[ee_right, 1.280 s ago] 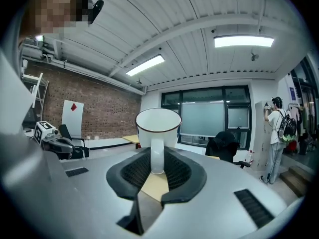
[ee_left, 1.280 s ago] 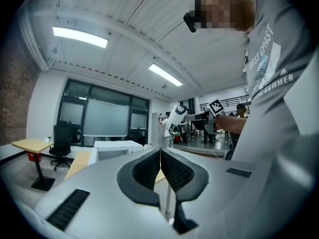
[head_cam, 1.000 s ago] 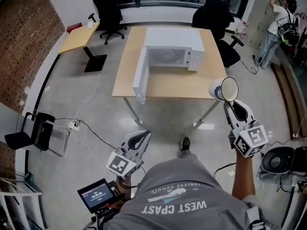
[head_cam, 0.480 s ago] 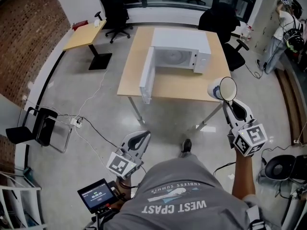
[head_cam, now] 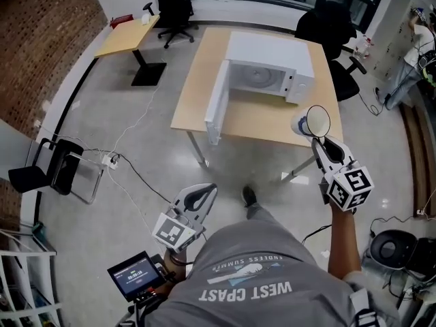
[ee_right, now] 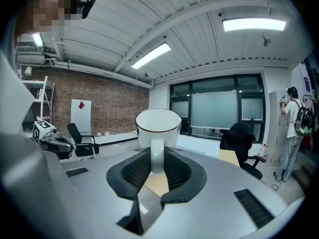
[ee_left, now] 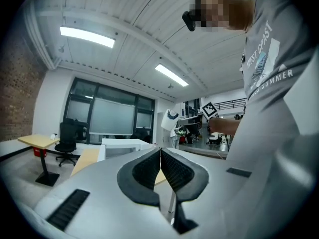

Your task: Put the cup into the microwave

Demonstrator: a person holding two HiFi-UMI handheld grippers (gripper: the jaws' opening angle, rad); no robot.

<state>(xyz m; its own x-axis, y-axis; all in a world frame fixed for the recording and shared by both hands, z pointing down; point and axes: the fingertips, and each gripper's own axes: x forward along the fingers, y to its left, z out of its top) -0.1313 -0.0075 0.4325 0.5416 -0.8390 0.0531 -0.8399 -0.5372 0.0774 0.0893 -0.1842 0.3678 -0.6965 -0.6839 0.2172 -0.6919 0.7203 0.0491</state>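
My right gripper (head_cam: 320, 142) is shut on the handle of a white cup (head_cam: 310, 122), held in the air off the near right corner of the wooden table (head_cam: 197, 94). In the right gripper view the cup (ee_right: 157, 128) stands upright, its handle pinched between the black pads (ee_right: 134, 169). A white microwave (head_cam: 272, 67) sits on the table, door (head_cam: 216, 104) swung open to the left, its cavity showing. My left gripper (head_cam: 204, 195) is low and near my body, shut with nothing in it; its pads (ee_left: 149, 171) meet.
Black office chairs (head_cam: 334, 29) stand behind the table. A smaller desk (head_cam: 129, 36) is at the far left, a folding chair (head_cam: 51, 176) and cables on the floor at the left. A person (head_cam: 415, 53) stands at the far right. A small screen (head_cam: 133, 276) hangs below my left gripper.
I have stepped closer to the table, so the table and microwave sit lower and nearer in the head view. The right gripper with the cup moved forward towards the table's corner.
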